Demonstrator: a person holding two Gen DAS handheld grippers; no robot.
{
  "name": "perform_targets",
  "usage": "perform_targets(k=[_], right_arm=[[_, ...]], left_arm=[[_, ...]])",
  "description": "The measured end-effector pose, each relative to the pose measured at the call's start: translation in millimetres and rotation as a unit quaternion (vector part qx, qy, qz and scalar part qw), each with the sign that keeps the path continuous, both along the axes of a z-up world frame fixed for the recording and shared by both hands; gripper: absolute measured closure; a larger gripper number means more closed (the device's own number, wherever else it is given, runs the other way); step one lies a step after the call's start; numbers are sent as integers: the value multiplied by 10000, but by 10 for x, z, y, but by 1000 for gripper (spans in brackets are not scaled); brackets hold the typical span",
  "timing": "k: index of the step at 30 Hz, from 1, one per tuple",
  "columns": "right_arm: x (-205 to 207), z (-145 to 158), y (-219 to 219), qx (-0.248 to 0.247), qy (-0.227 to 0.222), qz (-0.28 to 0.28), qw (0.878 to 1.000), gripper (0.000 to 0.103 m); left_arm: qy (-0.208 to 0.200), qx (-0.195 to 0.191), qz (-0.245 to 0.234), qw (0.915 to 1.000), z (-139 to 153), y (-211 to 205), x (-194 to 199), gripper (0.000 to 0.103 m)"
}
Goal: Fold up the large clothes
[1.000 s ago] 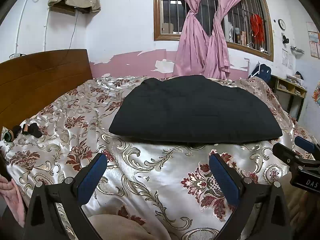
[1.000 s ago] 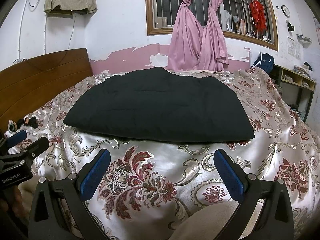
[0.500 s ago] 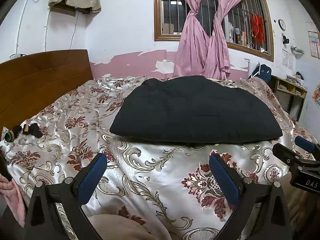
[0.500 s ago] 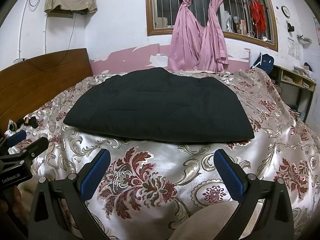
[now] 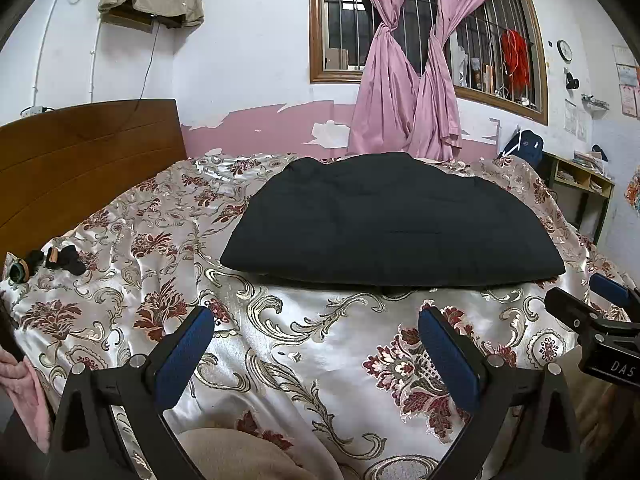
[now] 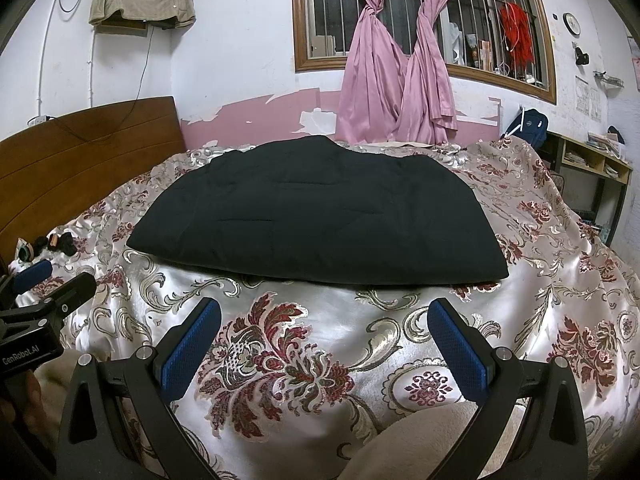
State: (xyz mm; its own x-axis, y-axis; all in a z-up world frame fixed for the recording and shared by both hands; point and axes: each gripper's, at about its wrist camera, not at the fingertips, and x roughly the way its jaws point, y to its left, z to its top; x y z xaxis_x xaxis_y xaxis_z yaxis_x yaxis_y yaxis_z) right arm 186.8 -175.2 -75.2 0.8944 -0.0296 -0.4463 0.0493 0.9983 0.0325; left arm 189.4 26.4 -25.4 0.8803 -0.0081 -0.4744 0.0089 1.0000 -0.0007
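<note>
A large black padded garment [image 5: 392,220] lies folded flat on the floral satin bedspread [image 5: 328,344], in the middle of the bed; it also shows in the right wrist view [image 6: 320,212]. My left gripper [image 5: 316,344] is open and empty, hovering over the bedspread short of the garment's near edge. My right gripper [image 6: 326,340] is open and empty, also short of that edge. Each gripper shows at the side of the other's view: the right one [image 5: 600,320], the left one [image 6: 44,292].
A wooden headboard [image 5: 80,168] stands at the left. Small dark items [image 5: 60,260] lie on the bedspread near it. A barred window with pink curtains [image 5: 404,80] is behind the bed. A shelf unit [image 5: 580,184] stands at the right.
</note>
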Motion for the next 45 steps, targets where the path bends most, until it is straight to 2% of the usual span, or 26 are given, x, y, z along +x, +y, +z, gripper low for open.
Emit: perform_targets(k=[45], right_arm=[[-3, -7, 44, -17, -1, 5, 10000, 2]], left_arm=[[-4, 2, 3, 10000, -7, 5, -5, 0]])
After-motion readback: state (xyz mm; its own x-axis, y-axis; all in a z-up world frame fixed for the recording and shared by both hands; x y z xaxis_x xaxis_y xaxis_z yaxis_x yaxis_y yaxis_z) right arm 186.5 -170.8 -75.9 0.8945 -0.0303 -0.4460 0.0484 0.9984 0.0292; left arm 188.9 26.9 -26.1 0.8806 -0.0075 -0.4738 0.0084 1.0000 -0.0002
